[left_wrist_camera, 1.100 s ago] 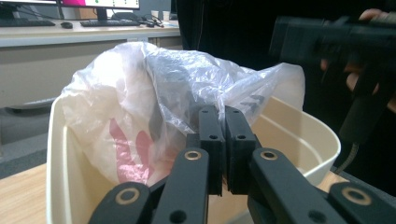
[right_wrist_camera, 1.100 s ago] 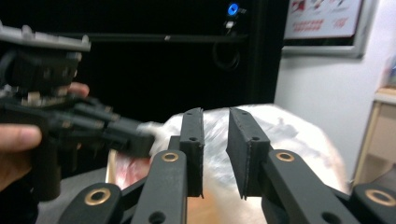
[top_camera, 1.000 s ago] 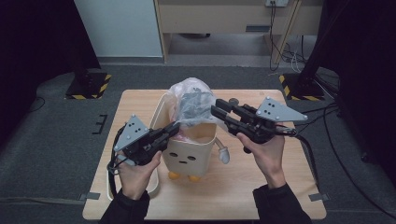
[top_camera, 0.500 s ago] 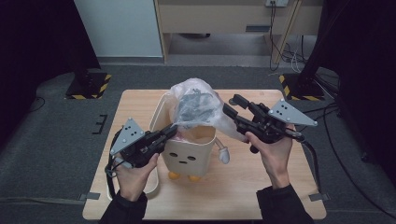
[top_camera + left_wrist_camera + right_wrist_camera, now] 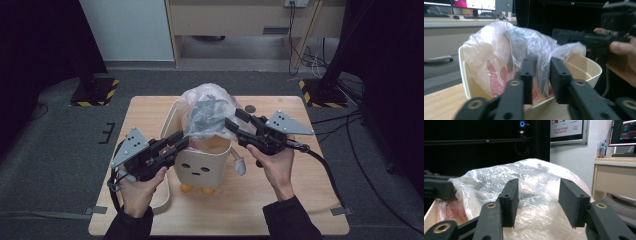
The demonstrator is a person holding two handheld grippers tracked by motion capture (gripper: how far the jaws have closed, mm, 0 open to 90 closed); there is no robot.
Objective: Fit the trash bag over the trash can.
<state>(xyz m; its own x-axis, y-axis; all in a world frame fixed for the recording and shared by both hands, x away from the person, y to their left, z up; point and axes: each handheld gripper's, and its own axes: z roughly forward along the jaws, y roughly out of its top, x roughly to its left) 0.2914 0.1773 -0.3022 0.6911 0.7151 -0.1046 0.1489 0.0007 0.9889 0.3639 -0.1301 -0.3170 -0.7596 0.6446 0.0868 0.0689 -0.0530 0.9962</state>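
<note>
Dark-floored room, wooden worktop. My left gripper has just been opening, fingers apart with a fold of plastic bag loosely between. Right gripper fingers apart, closing slightly, just short of the bag. The bag sits in the cream bin mid-worktop. I'd regrip the bag's edge low near the rim; open room either side.

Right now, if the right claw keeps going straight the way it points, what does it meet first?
Most likely the crinkled plastic bag bulging out of the cream bin; the right claw is open around its top, though depth is unclear.
</note>
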